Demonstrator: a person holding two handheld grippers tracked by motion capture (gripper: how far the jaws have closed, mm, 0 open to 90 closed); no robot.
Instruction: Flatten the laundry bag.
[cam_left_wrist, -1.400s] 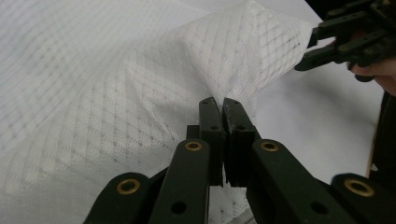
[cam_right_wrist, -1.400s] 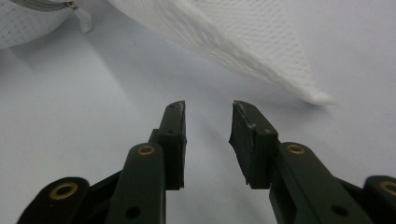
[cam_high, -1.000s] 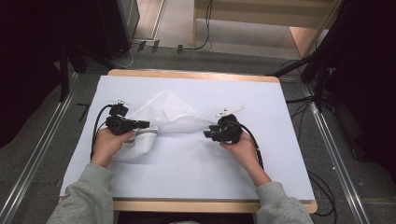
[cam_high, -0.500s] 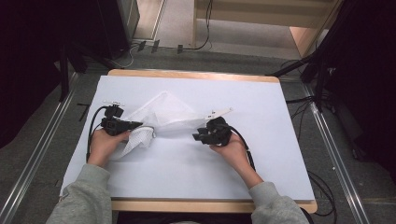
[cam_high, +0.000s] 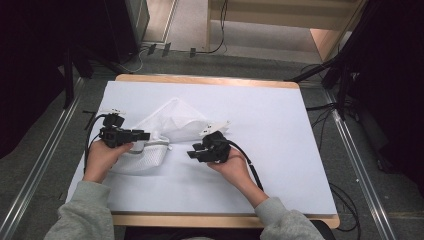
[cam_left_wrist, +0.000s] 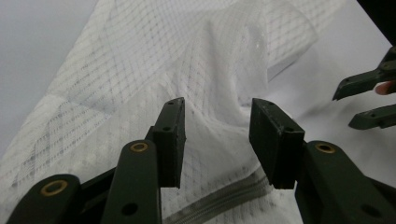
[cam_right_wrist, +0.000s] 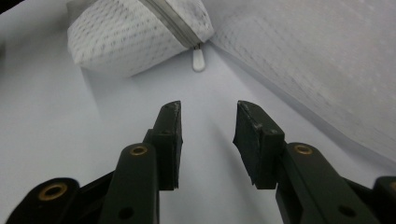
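A white mesh laundry bag lies crumpled on the white table cover. My left gripper hovers at the bag's near left end. Its jaws have just been opening and now stand apart over the mesh, with the pads off the fabric. The bag's zipper runs below them. My right gripper is open just right of the bag, low over bare cover. It points at the white zipper pull on the bag's end, with nothing between its jaws.
The wooden table edge borders the cover at the back. Dark stands and cables sit on the floor to the right. In the left gripper view the right gripper's jaws show at the far right.
The left gripper's jaws have opened and let go of the mesh, which has slumped onto the table. The right gripper has moved left toward the bag's zipper end.
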